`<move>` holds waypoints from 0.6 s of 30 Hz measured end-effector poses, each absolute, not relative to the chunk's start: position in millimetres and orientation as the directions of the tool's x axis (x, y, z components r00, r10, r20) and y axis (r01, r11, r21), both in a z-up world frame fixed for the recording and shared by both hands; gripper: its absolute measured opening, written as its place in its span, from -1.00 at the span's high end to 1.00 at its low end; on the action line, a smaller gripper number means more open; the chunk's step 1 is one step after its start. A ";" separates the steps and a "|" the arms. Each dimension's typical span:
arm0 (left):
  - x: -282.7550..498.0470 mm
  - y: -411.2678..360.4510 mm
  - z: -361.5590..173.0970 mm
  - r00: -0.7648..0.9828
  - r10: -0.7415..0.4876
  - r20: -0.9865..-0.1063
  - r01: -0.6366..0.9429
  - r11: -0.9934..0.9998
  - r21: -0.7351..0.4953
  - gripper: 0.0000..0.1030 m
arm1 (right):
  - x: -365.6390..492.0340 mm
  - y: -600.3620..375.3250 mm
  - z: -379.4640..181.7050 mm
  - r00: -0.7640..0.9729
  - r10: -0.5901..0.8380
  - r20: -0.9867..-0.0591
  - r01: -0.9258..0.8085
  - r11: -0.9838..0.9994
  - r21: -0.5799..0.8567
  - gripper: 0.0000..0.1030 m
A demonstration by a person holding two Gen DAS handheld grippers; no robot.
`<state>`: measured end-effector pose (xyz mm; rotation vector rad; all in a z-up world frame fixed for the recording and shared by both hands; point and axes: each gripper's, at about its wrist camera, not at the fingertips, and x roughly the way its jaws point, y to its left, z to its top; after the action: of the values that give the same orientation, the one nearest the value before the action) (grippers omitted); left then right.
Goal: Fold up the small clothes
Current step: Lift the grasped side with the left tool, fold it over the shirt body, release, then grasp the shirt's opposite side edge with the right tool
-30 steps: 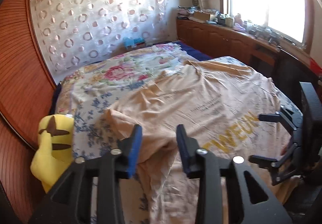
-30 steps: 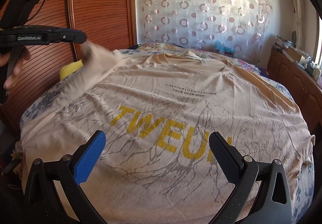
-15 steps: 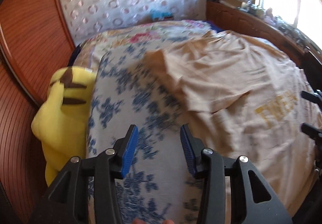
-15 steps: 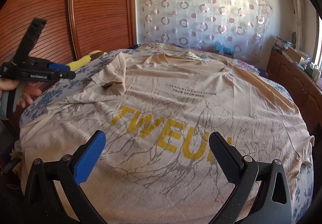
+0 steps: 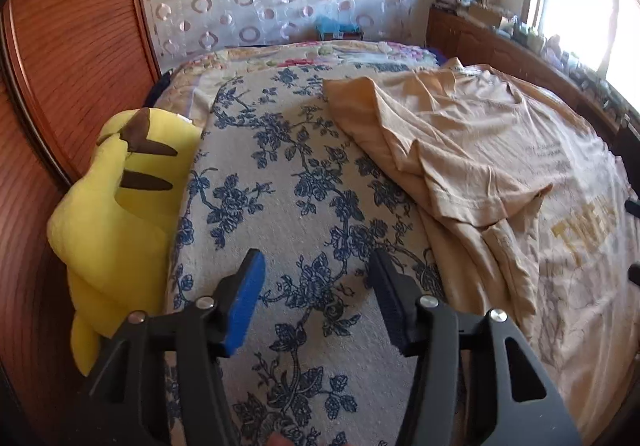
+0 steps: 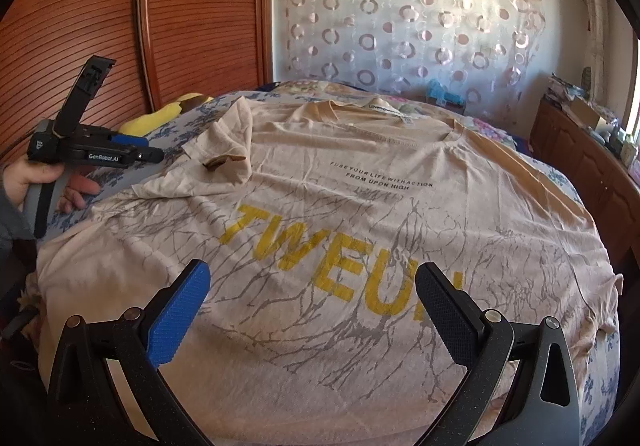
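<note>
The left gripper has just been opening; nothing is held between its half-spread jaws, only bare bedspread near the bed's left edge. The right gripper is spread wide and empty over the T-shirt, which is laid flat across the bed with its left sleeve folded inward. That loosely dropped sleeve may be dragged askew if the hem is pulled unevenly.

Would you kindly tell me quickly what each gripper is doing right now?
Left gripper: open, has just been opening, nothing between its jaws, over the bedspread.
Right gripper: open, empty, above the T-shirt.
</note>
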<state>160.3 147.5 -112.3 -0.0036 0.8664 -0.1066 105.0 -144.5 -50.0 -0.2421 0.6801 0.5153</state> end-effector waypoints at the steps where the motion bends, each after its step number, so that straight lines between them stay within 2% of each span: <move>1: 161.7 148.2 -112.6 0.642 -0.095 -0.761 0.092 0.995 -0.047 -0.05 | 105.9 -144.1 -49.9 0.652 0.375 -0.659 -0.534 0.844 -0.048 -1.00; 10: 163.5 148.3 -113.2 0.643 -0.091 -0.761 0.091 0.995 -0.043 -0.06 | 121.7 -115.2 -10.4 0.603 0.459 -0.652 -0.639 0.767 -0.051 -0.96; 13: 163.4 148.4 -113.2 0.643 -0.087 -0.761 0.087 0.995 -0.040 -0.06 | 140.5 -88.5 -5.0 0.580 0.485 -0.655 -0.681 0.730 -0.062 -0.84; 18: 163.8 148.6 -113.5 0.643 -0.088 -0.761 0.087 0.995 -0.041 -0.07 | 172.9 -37.9 -16.9 0.483 0.531 -0.697 -0.747 0.665 -0.011 -0.47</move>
<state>163.8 148.6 -113.5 -0.0010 0.8664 -0.0996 172.9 -37.9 -16.9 -0.3340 0.7194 0.7960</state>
